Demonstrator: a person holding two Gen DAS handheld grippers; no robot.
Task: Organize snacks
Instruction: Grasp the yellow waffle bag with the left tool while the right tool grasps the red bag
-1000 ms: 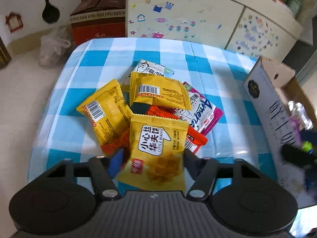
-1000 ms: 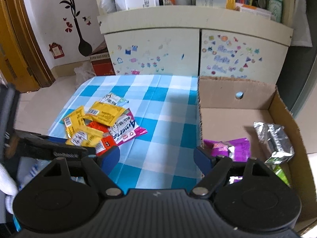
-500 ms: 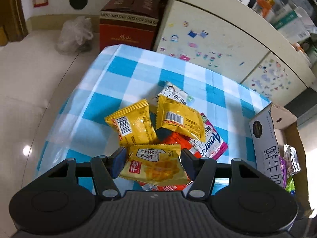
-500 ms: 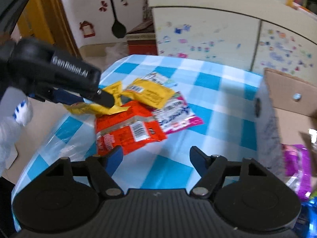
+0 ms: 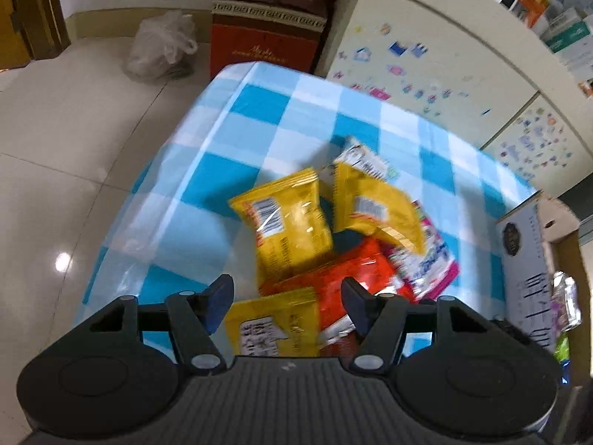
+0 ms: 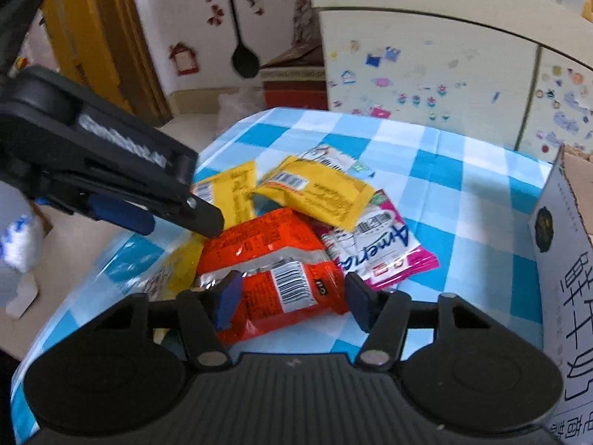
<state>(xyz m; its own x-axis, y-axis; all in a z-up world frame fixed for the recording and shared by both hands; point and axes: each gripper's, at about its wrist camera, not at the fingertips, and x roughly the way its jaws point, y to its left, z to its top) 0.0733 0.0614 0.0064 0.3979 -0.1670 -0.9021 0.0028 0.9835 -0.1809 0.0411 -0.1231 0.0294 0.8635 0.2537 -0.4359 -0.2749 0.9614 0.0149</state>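
Note:
A heap of snack packets lies on the blue checked table (image 5: 281, 111): two yellow ones (image 5: 289, 226), a red one (image 6: 270, 259), a pink and white one (image 6: 381, 252) and a white one at the back. My left gripper (image 5: 287, 293) is open above the heap, with a yellow packet (image 5: 274, 330) lying loose below its fingers. It shows in the right wrist view (image 6: 178, 215) at the left. My right gripper (image 6: 292, 296) is open, its fingers either side of the red packet's near end.
An open cardboard box (image 6: 567, 259) stands on the table's right side, with packets inside (image 5: 565, 296). A cream cabinet (image 6: 426, 55) stands behind the table. A red carton (image 5: 267, 33) and a plastic bag (image 5: 159, 48) sit on the floor.
My left gripper opened and let go of the yellow packet, which dropped below the fingers. My right gripper moved in close, down to the red packet.

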